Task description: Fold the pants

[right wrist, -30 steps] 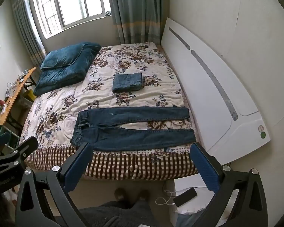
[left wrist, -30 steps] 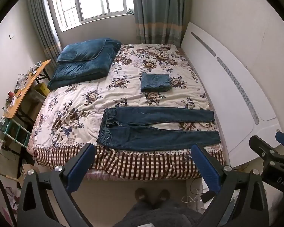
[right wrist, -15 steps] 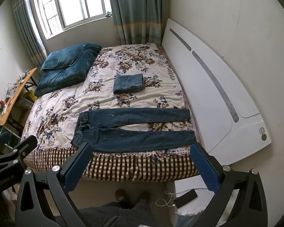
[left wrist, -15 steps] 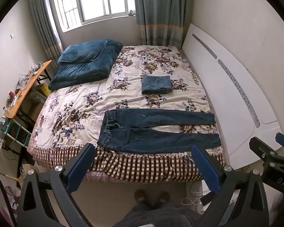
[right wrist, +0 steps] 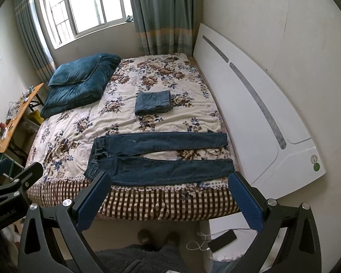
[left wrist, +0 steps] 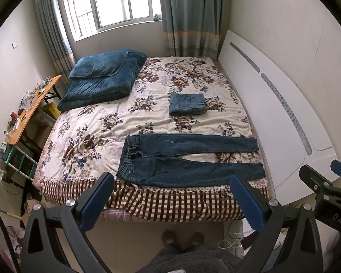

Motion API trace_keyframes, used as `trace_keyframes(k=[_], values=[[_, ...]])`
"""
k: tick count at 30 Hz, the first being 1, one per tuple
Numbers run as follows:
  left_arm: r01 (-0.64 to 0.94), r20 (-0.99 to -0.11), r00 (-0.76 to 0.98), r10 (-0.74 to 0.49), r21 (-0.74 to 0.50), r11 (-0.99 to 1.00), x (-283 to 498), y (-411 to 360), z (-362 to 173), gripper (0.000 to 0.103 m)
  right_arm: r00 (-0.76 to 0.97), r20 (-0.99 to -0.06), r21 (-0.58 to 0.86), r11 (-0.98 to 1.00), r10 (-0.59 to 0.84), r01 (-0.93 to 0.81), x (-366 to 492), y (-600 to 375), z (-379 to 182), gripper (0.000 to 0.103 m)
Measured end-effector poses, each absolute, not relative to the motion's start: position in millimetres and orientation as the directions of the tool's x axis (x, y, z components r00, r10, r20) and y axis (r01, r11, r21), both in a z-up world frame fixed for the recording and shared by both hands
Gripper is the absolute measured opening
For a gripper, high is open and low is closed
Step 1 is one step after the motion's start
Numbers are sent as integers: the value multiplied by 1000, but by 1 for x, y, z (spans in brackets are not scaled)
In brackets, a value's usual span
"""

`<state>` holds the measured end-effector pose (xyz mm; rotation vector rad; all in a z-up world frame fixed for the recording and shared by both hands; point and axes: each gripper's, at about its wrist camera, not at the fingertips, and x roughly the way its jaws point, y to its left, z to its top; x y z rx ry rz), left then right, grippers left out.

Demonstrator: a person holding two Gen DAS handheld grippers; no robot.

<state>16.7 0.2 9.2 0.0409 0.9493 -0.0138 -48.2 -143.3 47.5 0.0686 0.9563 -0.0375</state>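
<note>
A bed (left wrist: 147, 118) under a floral quilt carries dark blue denim pants (left wrist: 188, 159) spread flat along its near edge, legs apart, while the left hand-held gripper (left wrist: 170, 201) and right hand-held gripper (right wrist: 168, 201) hover released, empty.

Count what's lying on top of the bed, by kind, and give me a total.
Jeans laid out flat: 1
Folded jeans: 1
Folded blue quilt: 1
Blue pillow on the quilt: 1
Total: 4
</note>
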Motion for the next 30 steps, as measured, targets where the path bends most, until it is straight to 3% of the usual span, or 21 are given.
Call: trace_keyframes(k=[30], values=[[27,-812,584,8,29,999,28,-16,23,103,572,-820,49,997,8,57,-45,-144,47,103]])
